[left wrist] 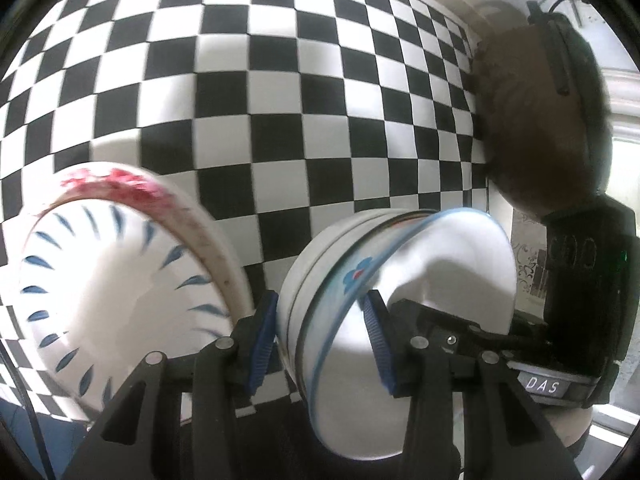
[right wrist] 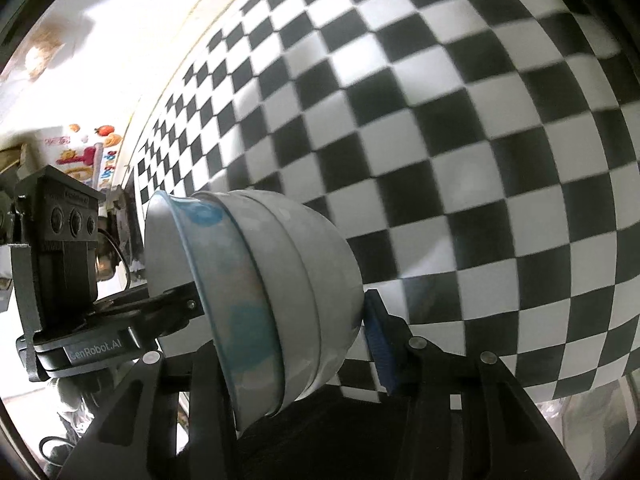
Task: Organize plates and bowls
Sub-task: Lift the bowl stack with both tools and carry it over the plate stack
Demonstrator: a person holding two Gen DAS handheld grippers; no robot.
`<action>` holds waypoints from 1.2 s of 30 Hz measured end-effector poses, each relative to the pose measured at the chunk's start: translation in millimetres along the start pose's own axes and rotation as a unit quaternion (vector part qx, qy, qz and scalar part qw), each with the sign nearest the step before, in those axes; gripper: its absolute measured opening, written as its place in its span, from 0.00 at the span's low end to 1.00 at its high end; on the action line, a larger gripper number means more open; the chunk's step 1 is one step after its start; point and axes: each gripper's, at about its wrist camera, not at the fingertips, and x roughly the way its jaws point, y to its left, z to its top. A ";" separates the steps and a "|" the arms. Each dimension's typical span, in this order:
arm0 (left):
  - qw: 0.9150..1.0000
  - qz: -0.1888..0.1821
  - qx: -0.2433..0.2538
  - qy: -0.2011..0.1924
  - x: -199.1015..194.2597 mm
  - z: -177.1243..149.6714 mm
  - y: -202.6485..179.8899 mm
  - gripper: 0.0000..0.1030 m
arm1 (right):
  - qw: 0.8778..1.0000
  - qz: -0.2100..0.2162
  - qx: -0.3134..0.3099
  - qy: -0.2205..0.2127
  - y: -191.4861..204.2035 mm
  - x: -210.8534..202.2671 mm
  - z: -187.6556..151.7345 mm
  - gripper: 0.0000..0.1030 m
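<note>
The left gripper (left wrist: pixel 322 340) is clenched on a stack of nested bowls (left wrist: pixel 384 280) in its own view: one blue pad (left wrist: pixel 262 344) lies against the outside of the stack and the other reaches inside the innermost bowl, which has a blue rim and a small blue flower on its wall. The stack is tipped on its side above the checkered surface (left wrist: pixel 280 100). To the left lies a second bowl (left wrist: pixel 120 292) with blue dashes inside and red marks along its rim (blurred, so whether it rests on the surface cannot be told). At the right edge a person's head with a strap across it shows, above the other gripper's body.

In the right view, the right gripper (right wrist: pixel 280 344) has the same stack (right wrist: pixel 280 288) between its fingers. The right blue pad (right wrist: pixel 378 344) sits just at the outermost bowl's base; the left finger is hidden behind the bowls, so I cannot tell whether it grasps them. The left gripper's body shows at the left.
</note>
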 end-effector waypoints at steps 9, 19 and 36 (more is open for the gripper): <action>0.998 0.002 -0.044 -0.036 -40.5 -13.1 43.5 0.38 | 0.999 -0.003 -0.050 0.017 65.0 17.4 6.5 0.45; 0.993 0.007 -0.108 -0.058 -57.8 -29.9 112.8 0.39 | 0.993 -0.008 -0.105 0.058 126.0 74.3 10.2 0.45; 0.987 0.012 -0.141 -0.073 -51.8 -39.3 160.5 0.39 | 0.986 -0.033 -0.145 0.075 163.7 139.1 15.0 0.44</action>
